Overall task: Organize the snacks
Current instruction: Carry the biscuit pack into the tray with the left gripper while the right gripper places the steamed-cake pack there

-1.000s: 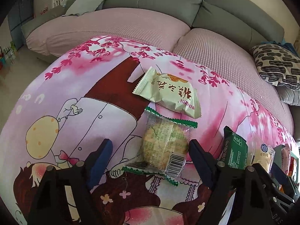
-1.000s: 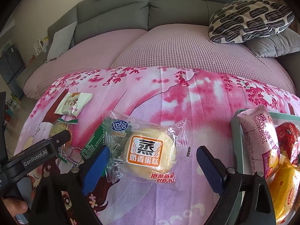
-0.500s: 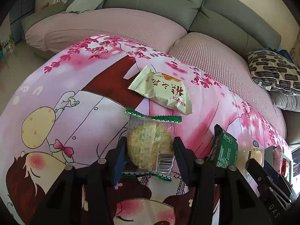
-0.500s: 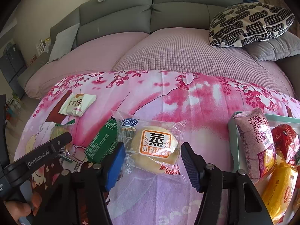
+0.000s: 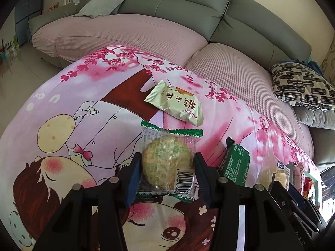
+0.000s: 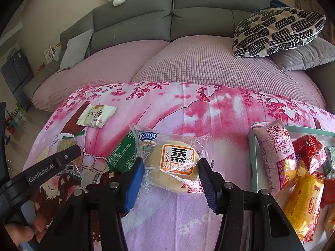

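Observation:
My left gripper is shut on a round biscuit in a clear wrapper with green ends, held just above the pink cartoon cloth. My right gripper is shut on a steamed cake in a clear Kong wrapper. A pale green snack packet lies beyond the biscuit; it also shows in the right wrist view. A dark green packet lies between the two grippers, also in the right wrist view.
A pale green tray at the right holds a purple Swiss roll, a red packet and a yellow packet. A sofa with a patterned cushion lies behind the cloth.
Both grippers closed from wide open onto their snacks: the left on the biscuit, the right on the steamed cake. Both have lifted slightly.

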